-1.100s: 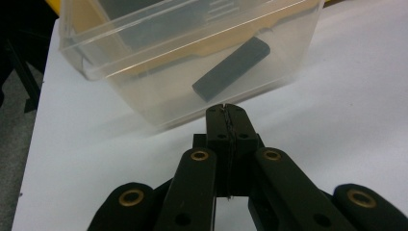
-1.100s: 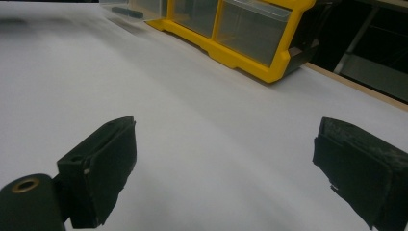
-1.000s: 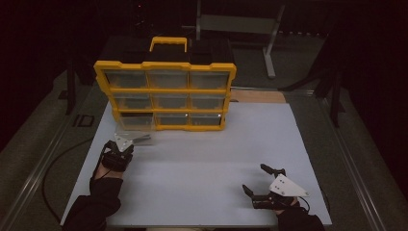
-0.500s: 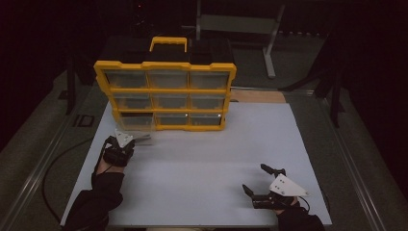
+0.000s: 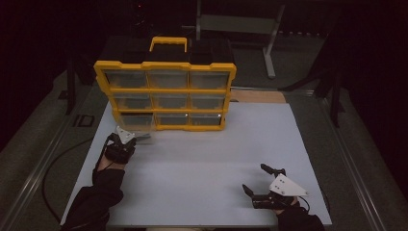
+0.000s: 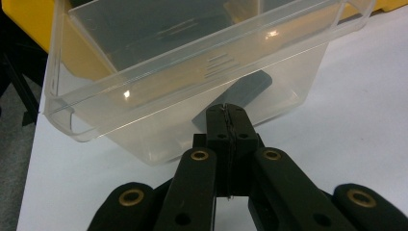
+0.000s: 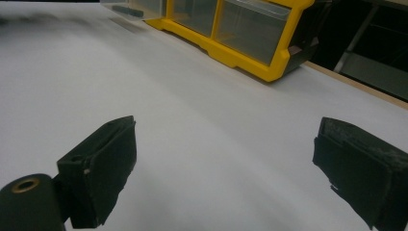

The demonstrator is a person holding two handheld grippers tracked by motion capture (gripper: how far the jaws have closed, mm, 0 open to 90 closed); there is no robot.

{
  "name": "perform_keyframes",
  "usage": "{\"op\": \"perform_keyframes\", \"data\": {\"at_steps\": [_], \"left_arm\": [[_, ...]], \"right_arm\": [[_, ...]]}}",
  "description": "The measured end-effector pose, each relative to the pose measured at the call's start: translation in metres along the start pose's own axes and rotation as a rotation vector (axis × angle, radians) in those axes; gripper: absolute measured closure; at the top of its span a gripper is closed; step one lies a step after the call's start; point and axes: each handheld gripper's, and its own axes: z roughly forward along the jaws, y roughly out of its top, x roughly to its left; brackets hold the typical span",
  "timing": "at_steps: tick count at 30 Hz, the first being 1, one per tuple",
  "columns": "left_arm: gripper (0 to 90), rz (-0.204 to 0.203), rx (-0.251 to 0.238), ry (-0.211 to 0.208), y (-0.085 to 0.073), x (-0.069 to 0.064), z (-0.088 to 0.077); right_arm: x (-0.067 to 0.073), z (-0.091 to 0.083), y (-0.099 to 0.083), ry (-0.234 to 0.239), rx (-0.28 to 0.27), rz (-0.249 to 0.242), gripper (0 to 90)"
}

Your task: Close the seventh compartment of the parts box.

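Clear plastic drawer – see-thru bin w/ thin walls, rounded corners, a small ribbed patch on the front wall, and a flat dark grey piece lying on its floor. It sits at the bottom-left slot of the yellow organiser, pulled part-way out over the white desk, front end tilted toward me; rest of it is at the slot mouth.

My left gripper is closed, jaws pressed flat together on the drawer's front lip at the middle – pads meet w/ only the thin plastic edge between them. In the high view left gripper is just in front of the organiser's lower-left corner, sleeve coming in from the bottom edge.

Organiser stands upright at the desk's far side, 3x3 clear drawers, yellow frame, yellow handle on top.

My right gripper is open, jaws wide apart, nothing between, over bare desk at the near right, well apart from the organiser.

Vs earlier frames: left gripper has come slightly back toward me, drawer w/ it, a bit further out. Right gripper unchanged.
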Motion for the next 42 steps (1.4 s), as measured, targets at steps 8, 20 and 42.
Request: {"op": "perform_keyframes", "data": {"at_steps": [8, 20, 42], "left_arm": [[90.0, 0.018, -0.007, -0.003, 0.006, -0.002, 0.003], [90.0, 0.035, -0.02, -0.007, 0.019, 0.001, 0.011], [90.0, 0.041, -0.01, 0.021, 0.039, 0.005, 0.025]], "right_arm": [[0.0, 0.0, 0.0, 0.001, 0.0, 0.0, 7.9], [-0.001, 0.0, 0.0, -0.001, -0.001, 0.001, 7.9], [-0.001, 0.0, -0.001, -0.002, 0.001, -0.001, 7.9]]}}
